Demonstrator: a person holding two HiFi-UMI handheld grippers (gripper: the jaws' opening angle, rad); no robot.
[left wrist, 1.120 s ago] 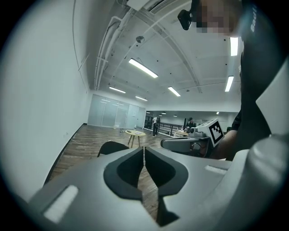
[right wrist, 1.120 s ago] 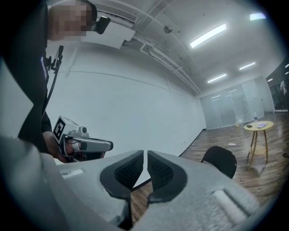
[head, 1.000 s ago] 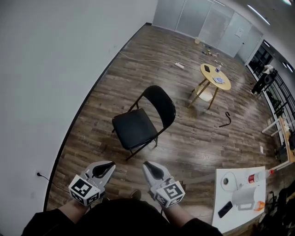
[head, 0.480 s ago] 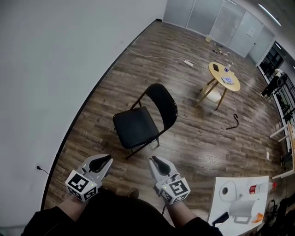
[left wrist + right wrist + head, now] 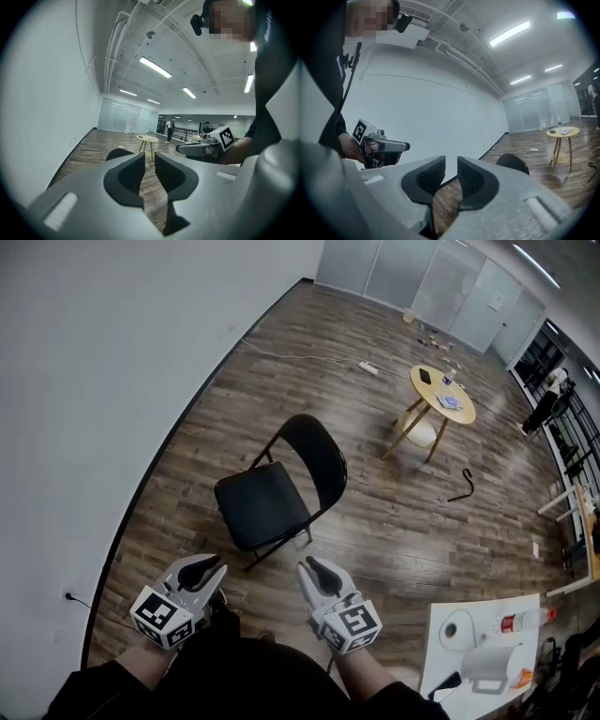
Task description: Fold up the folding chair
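Open wooden floor (image 5: pixel 394 521) around folding chair (image 5: pixel 272 493), white wall (image 5: pixel 94 381) close left, white table (image 5: pixel 525 645) near right.

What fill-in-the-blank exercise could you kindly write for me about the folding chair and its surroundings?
1. The folding chair has a ___ seat and backrest.
2. It stands unfolded on a ___ floor.
3. The yellow table beyond it has a ___ top.
Missing words: black; wooden; round.
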